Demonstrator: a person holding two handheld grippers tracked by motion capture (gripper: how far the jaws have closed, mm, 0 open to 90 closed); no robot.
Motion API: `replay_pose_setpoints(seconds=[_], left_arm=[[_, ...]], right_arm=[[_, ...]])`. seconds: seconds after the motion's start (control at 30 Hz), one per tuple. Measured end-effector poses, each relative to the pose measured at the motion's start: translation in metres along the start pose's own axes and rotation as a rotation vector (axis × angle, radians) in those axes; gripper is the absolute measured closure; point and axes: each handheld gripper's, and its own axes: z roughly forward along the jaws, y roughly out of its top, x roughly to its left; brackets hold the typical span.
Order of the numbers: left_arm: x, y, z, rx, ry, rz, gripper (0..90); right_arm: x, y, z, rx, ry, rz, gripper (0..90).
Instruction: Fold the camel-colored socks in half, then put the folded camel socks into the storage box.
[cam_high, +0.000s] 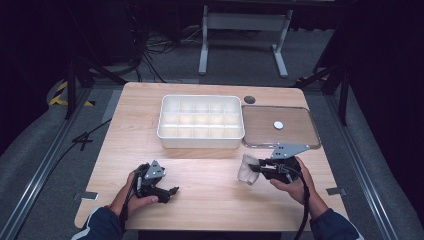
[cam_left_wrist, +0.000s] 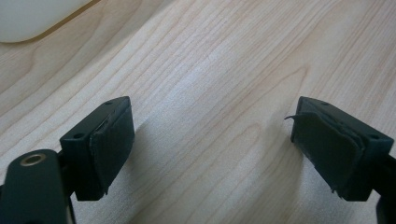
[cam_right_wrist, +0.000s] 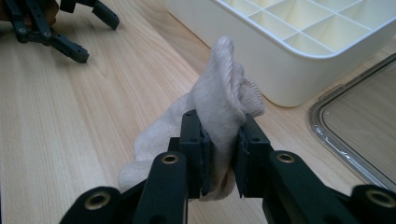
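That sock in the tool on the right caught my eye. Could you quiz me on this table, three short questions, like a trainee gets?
1. True or false: the right tool is clamped on a cream sock.
2. Which best describes the left tool? A) gripping a sock B) jaws apart over bare wood C) inside the box
3. What lies to the right of the white divided box in the high view?

Key:
1. True.
2. B.
3. A clear lid, flat on the wooden table, with a small white disc on it.

Light wooden table (cam_high: 210, 175), grey carpet floor (cam_high: 240, 60), white metal frame (cam_high: 244, 22) behind, dark surroundings, loose cables (cam_high: 155, 45)
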Motion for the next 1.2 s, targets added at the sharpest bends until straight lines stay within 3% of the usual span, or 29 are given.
replay_pose_setpoints(seconds=[0.63, 0.77, 1.2], left_arm=[[0.0, 0.0, 0.0, -0.002, -0.002, 0.002, 13.8], [0.001, 0.001, 0.001, 0.002, -0.004, 0.022, 13.0], [0.0, 0.002, 0.002, 0.003, -0.005, 0.016, 12.4]], right_arm=[[-0.008, 0.003, -0.013, -0.048, -0.049, 0.021, 75.4], [-0.006, 0.003, -0.019, -0.059, -0.059, 0.013, 75.5], [-0.008, 0.012, -0.027, -0.087, -0.079, -0.001, 75.6]])
